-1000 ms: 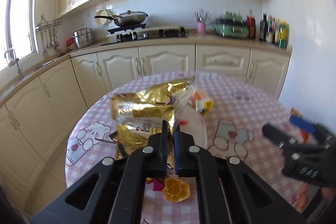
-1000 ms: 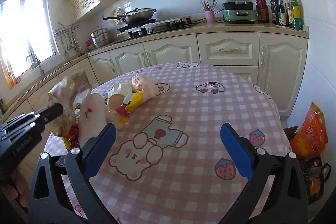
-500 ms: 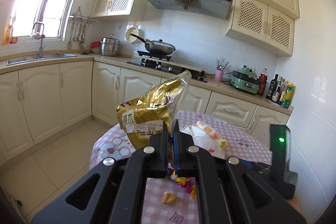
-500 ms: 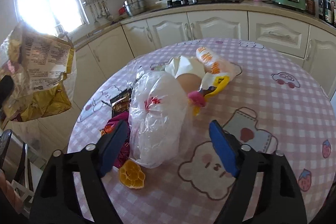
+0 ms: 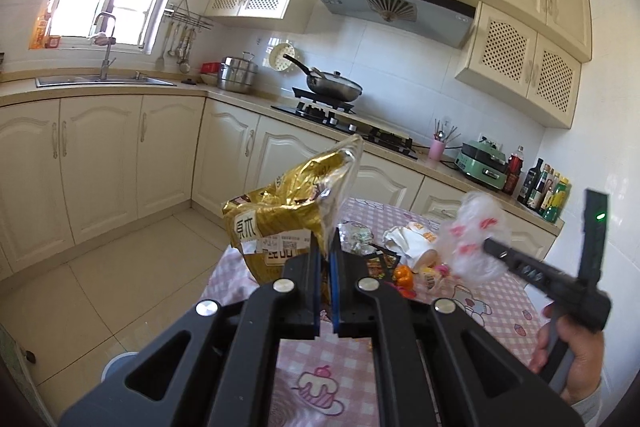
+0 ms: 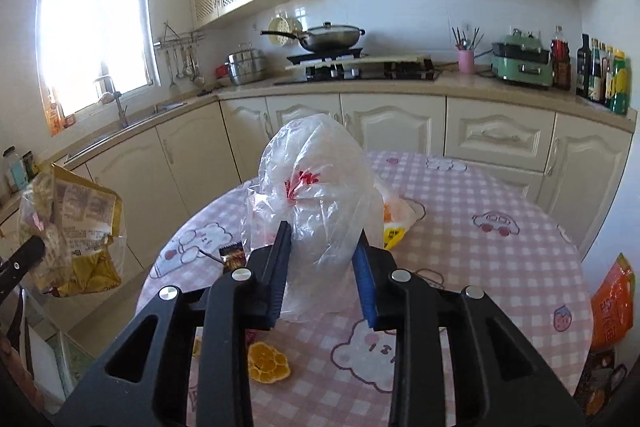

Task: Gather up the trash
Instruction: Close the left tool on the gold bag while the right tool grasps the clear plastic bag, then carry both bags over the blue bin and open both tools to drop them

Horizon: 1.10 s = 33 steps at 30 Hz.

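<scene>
Gold snack bag [image 5: 280, 223] — crinkled foil, light, slippery; pinched at its lower edge by left gripper [image 5: 327, 291], jaws fully shut on it, bag rising toward 11 o'clock, clear of the table [image 6: 500, 267]. White plastic bag [image 6: 320, 195] — thin film, soft, near weightless, likely to slide unless bunched; sits between the pads of right gripper [image 6: 322, 275] at 12 o'clock, jaws closing on its lower body. Loose wrappers [image 5: 380, 259] left on the cloth.
</scene>
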Each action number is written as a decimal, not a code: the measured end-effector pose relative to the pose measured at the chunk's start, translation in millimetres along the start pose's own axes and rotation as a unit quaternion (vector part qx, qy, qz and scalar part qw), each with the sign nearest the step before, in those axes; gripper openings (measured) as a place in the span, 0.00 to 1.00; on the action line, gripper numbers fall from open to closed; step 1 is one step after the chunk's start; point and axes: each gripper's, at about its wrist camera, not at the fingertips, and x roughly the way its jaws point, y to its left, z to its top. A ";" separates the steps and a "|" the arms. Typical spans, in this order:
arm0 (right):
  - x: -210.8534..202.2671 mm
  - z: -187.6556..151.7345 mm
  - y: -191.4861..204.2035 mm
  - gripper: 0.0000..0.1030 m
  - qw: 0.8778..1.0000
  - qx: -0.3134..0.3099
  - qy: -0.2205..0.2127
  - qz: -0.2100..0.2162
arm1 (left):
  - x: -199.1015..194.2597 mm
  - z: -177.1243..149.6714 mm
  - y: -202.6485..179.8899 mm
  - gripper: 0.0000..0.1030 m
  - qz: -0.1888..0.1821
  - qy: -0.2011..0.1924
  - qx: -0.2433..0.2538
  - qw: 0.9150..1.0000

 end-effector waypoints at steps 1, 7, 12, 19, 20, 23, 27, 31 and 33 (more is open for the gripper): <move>-5.0 3.5 10.1 0.27 1.000 -0.008 -0.004 0.016 | -2.2 -0.1 6.3 0.03 0.005 -0.001 -0.004 1.000; 4.5 -9.1 104.9 0.27 0.989 -0.071 0.024 0.131 | -14.4 -13.0 60.6 0.03 0.050 0.011 -0.038 0.998; 39.7 -48.0 194.5 0.27 0.964 -0.121 0.088 0.219 | -19.3 -29.9 118.5 0.03 0.113 0.039 -0.072 0.990; 123.8 -132.3 286.0 0.27 0.932 -0.171 0.205 0.245 | 11.4 -85.1 210.9 0.03 0.183 0.119 -0.136 0.966; 137.6 -145.4 293.7 0.27 0.928 -0.176 0.221 0.242 | 18.7 -93.2 221.4 0.03 0.186 0.133 -0.144 0.963; 168.5 -175.9 307.7 0.27 0.920 -0.185 0.259 0.228 | 43.6 -115.2 252.1 0.03 0.191 0.169 -0.166 0.953; 203.7 -200.1 307.3 0.28 0.916 -0.184 0.292 0.205 | 74.6 -135.5 283.0 0.04 0.188 0.194 -0.184 0.945; 225.3 -214.7 306.3 0.28 0.913 -0.184 0.311 0.190 | 95.4 -149.9 305.8 0.23 0.204 0.210 -0.183 0.938; 234.4 -220.5 308.2 0.28 0.911 -0.181 0.320 0.186 | 95.3 -159.7 317.0 0.40 0.215 0.212 -0.190 0.934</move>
